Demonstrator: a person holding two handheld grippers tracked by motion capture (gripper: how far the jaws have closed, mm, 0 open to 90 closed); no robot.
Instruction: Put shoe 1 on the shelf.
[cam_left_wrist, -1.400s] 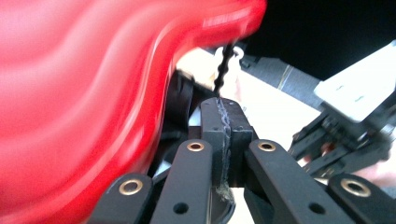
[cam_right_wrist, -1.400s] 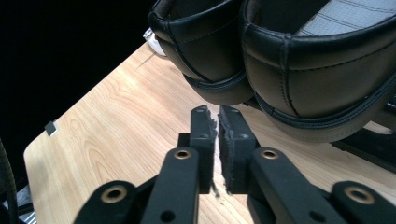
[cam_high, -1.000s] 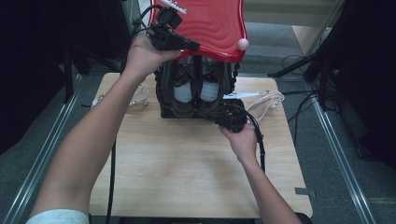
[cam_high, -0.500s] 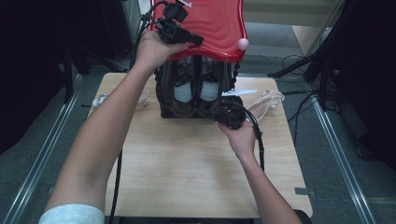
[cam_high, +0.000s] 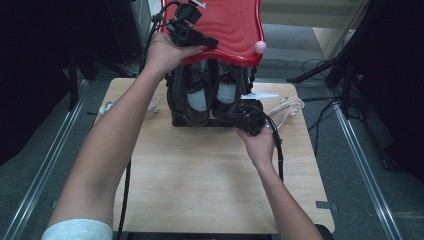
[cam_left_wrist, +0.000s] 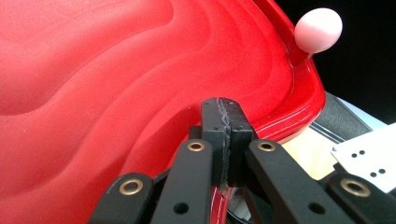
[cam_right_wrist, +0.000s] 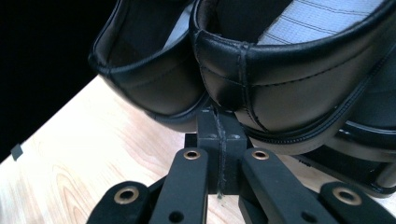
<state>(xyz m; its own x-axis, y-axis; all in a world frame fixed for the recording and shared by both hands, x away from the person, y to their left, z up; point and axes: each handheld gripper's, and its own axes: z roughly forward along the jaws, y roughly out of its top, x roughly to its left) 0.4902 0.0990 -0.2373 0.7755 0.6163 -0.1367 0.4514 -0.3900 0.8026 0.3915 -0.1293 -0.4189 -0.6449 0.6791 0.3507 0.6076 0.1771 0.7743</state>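
At the top of the frame, the left gripper (cam_high: 212, 44) rests clenched against the red lid (cam_high: 235, 25). Mid-frame, the right gripper (cam_high: 239, 116), also clenched and empty, sits just beside the black shoes (cam_high: 207, 95).

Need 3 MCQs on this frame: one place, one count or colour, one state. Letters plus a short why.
1. Where is the left gripper?
A. up at the red lid's edge
B. flat on the table
C. on the white cable

2. How many shoes stand in the box?
A. one
B. two
C. four

3. How do the right gripper's jaws stand?
A. wide open
B. shut, tips together
C. clamped round a shoe heel

Key: 1 A, the high view shows it at the lid's lower edge, and its own view shows the lid just past the tips. 2 B, two black shoes side by side. 3 B, its own view shows the tips meeting below the heels.
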